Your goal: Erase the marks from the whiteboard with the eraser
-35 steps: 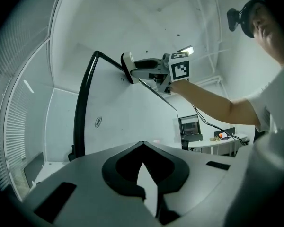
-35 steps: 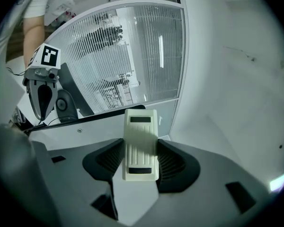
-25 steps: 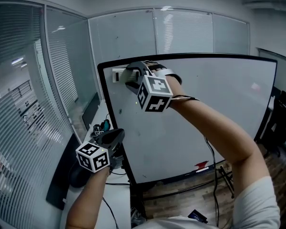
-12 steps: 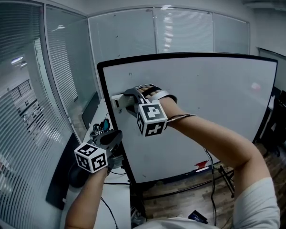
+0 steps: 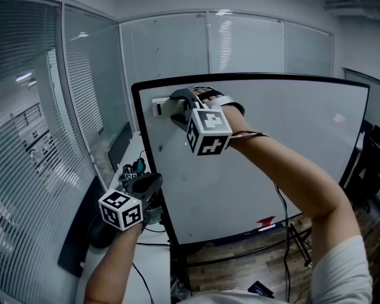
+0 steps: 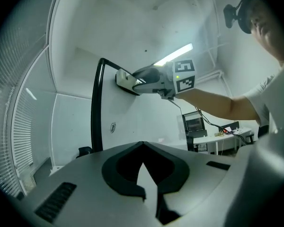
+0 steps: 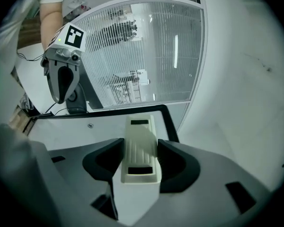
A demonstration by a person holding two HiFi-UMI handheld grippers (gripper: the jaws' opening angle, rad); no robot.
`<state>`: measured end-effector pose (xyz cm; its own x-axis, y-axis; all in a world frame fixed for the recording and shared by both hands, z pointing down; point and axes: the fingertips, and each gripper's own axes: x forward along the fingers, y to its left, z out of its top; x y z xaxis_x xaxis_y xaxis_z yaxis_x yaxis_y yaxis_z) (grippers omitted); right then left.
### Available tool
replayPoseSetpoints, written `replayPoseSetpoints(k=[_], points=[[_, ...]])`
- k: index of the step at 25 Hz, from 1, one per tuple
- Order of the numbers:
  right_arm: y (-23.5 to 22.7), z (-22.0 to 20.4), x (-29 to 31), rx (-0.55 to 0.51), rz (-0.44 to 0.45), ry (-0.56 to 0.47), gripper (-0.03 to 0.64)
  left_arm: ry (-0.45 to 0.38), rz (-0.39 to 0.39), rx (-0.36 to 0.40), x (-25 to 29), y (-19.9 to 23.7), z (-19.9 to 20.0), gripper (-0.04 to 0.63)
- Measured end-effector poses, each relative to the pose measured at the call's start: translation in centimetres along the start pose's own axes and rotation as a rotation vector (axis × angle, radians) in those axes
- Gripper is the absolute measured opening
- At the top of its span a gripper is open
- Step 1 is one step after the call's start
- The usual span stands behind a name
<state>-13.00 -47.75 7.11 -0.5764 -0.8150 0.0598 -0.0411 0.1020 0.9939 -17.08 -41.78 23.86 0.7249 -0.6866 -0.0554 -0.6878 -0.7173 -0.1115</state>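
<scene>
In the right gripper, dark jaws pinched against both long sides of a cream plastic eraser: blocky, ribbed along its back, pressed flat at the top left corner of the whiteboard, just inside the rounded black frame. Wide open room rightward and downward across the smooth, glossy white face; next to none toward the top and left edges. Lower down, off the left edge and apart from the board, the left gripper, jaws drawn together to a sliver, nothing between them. At the bottom edge, a small red thing, too small to tell. Past the left edge, glass partitions with slatted blinds and a white desk with dark gear and cables. Below the board, a wood-plank floor.
</scene>
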Motion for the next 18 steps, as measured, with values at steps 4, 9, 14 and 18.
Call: replayPoseSetpoints(k=[4, 9, 14, 18], points=[[-4.3, -1.0, -1.2, 0.033, -0.072, 0.010, 0.232, -0.009, 0.007, -0.005, -0.1, 0.3, 0.3, 0.007], [-5.6, -1.2, -1.9, 0.046, -0.109, 0.012, 0.232, -0.015, 0.007, -0.010, -0.2, 0.3, 0.7, 0.006], [-4.4, -1.0, -1.7, 0.041, -0.111, 0.014, 0.232, -0.020, 0.005, -0.009, 0.0, 0.3, 0.8, 0.006], [-1.6, -0.5, -0.8, 0.022, -0.073, 0.006, 0.232, -0.021, 0.003, -0.008, 0.2, 0.5, 1.0, 0.006]])
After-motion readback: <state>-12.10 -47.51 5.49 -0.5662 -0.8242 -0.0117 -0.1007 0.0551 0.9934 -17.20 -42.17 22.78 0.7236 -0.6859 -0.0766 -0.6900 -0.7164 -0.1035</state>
